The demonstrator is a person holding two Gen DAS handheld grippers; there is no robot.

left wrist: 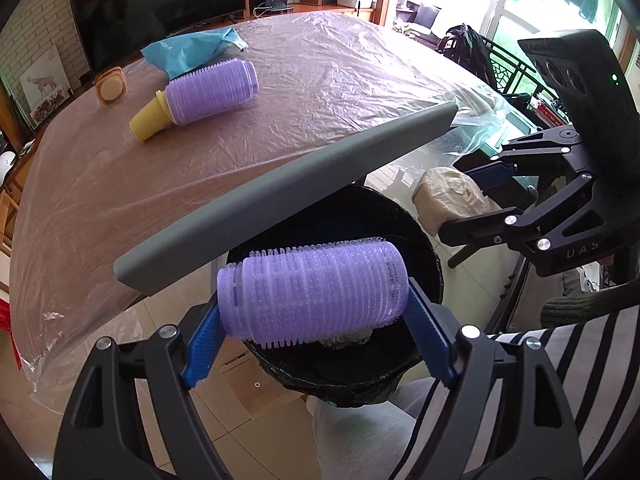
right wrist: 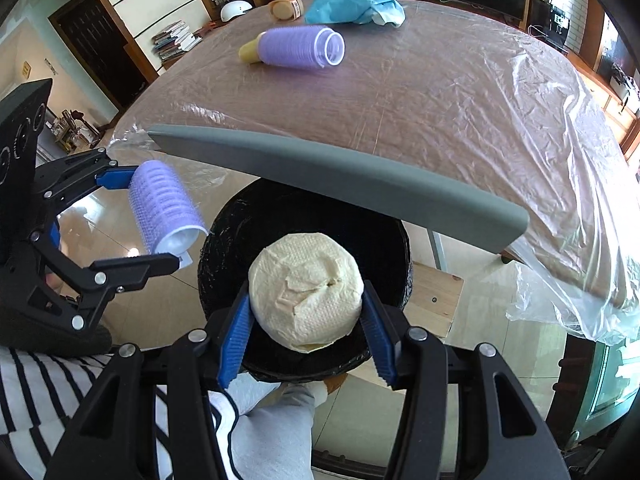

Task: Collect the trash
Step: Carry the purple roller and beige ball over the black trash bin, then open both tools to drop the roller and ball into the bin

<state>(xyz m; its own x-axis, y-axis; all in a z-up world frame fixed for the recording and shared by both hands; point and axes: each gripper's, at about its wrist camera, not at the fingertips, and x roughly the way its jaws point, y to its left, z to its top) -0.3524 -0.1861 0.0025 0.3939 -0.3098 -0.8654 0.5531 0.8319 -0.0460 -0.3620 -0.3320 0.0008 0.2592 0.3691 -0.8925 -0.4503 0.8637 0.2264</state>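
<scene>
My left gripper [left wrist: 316,320] clamps a purple hair roller [left wrist: 312,292] over the black bin [left wrist: 432,268]; right gripper [right wrist: 306,332] squeezes a paper wad [right wrist: 306,290] above it.

- The left wrist view is taken from just behind the left gripper [left wrist: 316,336], facing forward and downward over the black bin [left wrist: 424,240], with the table [left wrist: 280,100] beyond.
- The right wrist view is taken from just behind the right gripper [right wrist: 306,336], aimed down into the same bin [right wrist: 224,224] at close range.
- The bin, the grey lid [left wrist: 280,196] and the table are shared by both views, and each gripper is seen in the other's view.
</scene>
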